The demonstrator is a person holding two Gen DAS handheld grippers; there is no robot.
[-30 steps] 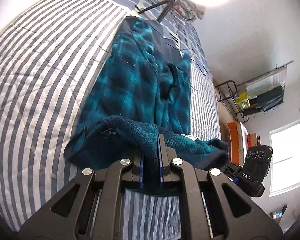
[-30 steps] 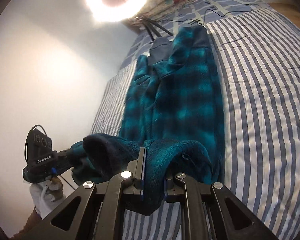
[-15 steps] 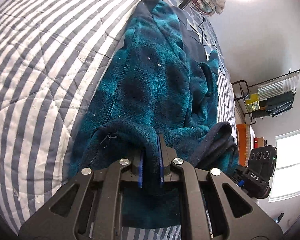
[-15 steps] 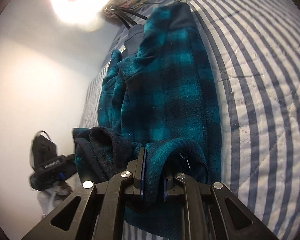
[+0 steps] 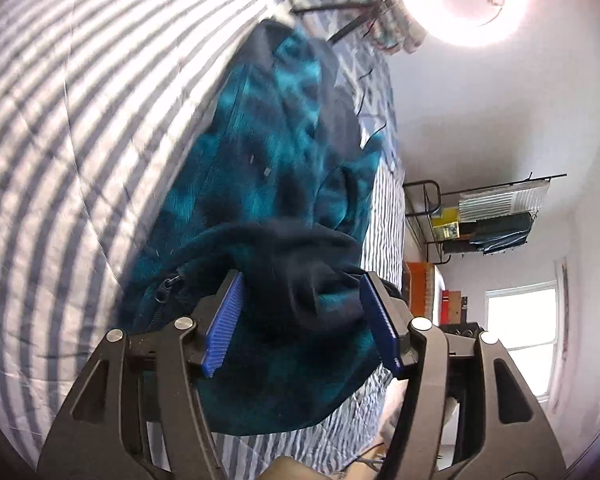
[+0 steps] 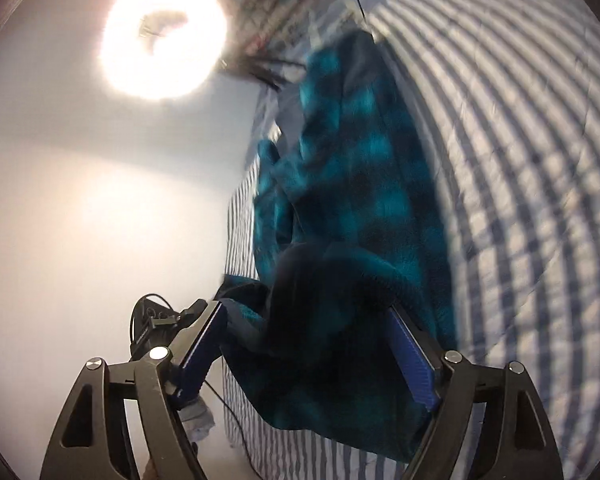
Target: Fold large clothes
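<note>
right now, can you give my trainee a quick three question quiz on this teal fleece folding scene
1. True or false: the left gripper is clamped tight on the teal and navy plaid fleece jacket.
2. What does the jacket lie on? A) bare wooden floor B) blue and white striped quilt C) glass table
3. Fill in: the folded-over hem sits between the ribbed ____ pads of the right gripper.

Key: 1 false, its jaws are opening, fabric loose between them. 2 B. 3 blue.
</note>
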